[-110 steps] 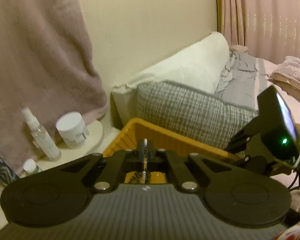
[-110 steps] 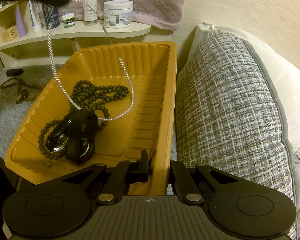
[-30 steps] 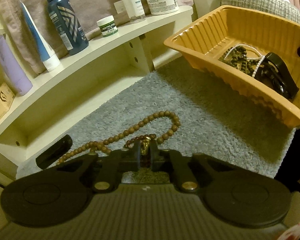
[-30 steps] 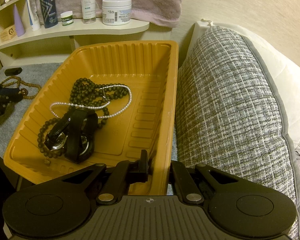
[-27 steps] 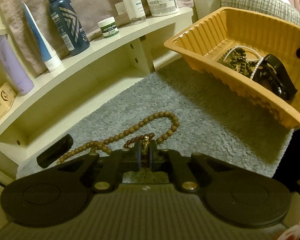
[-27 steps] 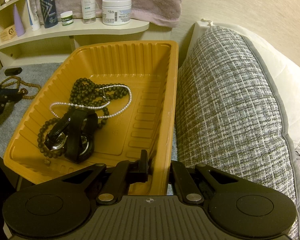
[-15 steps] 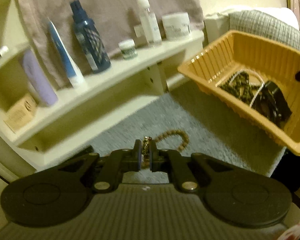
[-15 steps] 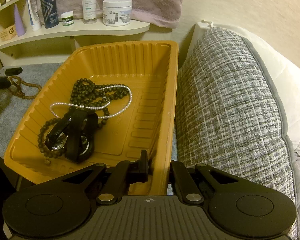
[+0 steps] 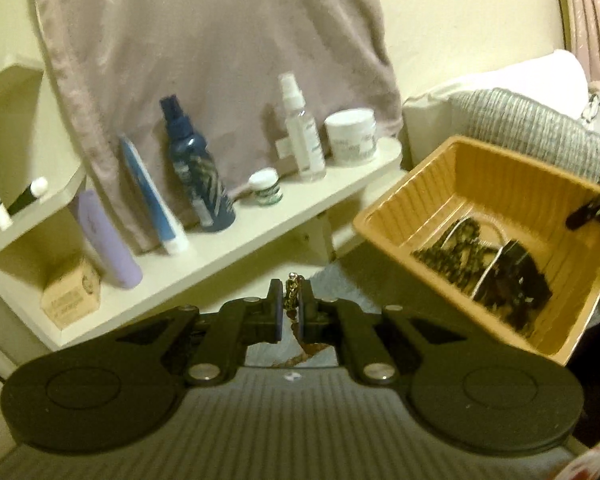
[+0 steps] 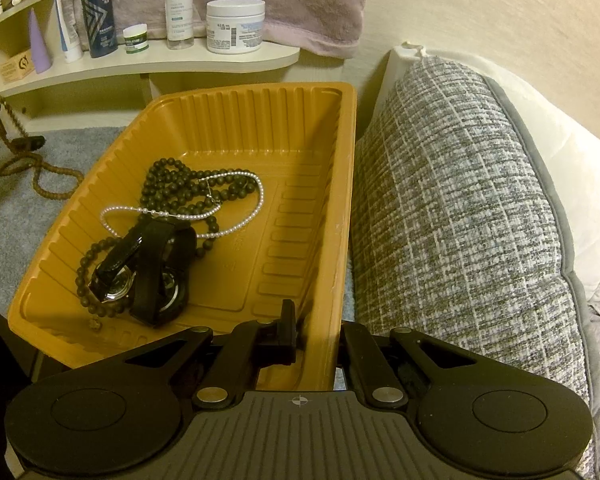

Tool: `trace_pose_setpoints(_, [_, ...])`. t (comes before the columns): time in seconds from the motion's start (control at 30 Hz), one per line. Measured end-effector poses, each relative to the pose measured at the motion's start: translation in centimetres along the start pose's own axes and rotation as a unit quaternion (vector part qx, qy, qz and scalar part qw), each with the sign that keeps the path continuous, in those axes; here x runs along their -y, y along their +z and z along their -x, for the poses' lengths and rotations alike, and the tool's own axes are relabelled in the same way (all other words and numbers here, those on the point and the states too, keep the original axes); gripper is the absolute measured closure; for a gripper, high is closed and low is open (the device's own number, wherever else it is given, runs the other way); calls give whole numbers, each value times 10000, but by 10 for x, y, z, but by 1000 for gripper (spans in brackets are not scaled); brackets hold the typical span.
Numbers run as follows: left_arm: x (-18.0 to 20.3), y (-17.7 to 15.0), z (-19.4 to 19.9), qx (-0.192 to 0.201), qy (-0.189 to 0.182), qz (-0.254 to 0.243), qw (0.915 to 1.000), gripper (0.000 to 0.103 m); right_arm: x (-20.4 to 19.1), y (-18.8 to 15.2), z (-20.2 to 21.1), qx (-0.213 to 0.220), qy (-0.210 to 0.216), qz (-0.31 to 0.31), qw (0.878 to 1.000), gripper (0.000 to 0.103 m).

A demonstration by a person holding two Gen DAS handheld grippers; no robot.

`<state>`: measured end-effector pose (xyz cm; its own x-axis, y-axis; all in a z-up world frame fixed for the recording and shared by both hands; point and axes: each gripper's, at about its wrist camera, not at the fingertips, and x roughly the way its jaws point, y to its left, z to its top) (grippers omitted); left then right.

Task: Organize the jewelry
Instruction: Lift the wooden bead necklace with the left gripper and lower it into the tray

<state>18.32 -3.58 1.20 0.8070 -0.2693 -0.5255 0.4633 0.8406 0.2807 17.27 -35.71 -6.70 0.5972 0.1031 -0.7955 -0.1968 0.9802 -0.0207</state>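
Observation:
My left gripper [image 9: 290, 298] is shut on a brown wooden bead necklace [image 9: 305, 354], its gold piece pinched between the pads and the strand hanging below. In the right wrist view that brown necklace [image 10: 46, 188] runs from the left edge down onto the grey mat [image 10: 4, 216]. My right gripper [image 10: 314, 332] is shut on the near right wall of the orange tray [image 10: 240, 120]; one finger is hidden behind the wall. The tray holds a dark bead necklace [image 10: 168, 188], a pearl necklace [image 10: 258, 200] and black watches [image 10: 148, 272].
A cream shelf [image 10: 160, 66] behind the tray carries bottles, tubes and a white jar [image 10: 235, 26], with a pink towel [image 9: 220, 60] hanging above. A grey woven pillow [image 10: 460, 220] lies right of the tray. A small black object [image 10: 30, 143] sits on the mat.
My left gripper has risen with the brown necklace, pulling part of it off the mat, and now faces the shelf. My right gripper has kept still on the tray.

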Motion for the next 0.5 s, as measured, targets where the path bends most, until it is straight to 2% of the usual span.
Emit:
trace_pose_setpoints(0.17, [16, 13, 5, 165, -230, -81, 9996, 97, 0, 0, 0, -2, 5, -11, 10000, 99])
trace_pose_setpoints(0.5, [59, 39, 6, 453, -958, -86, 9943, 97, 0, 0, 0, 3, 11, -22, 10000, 99])
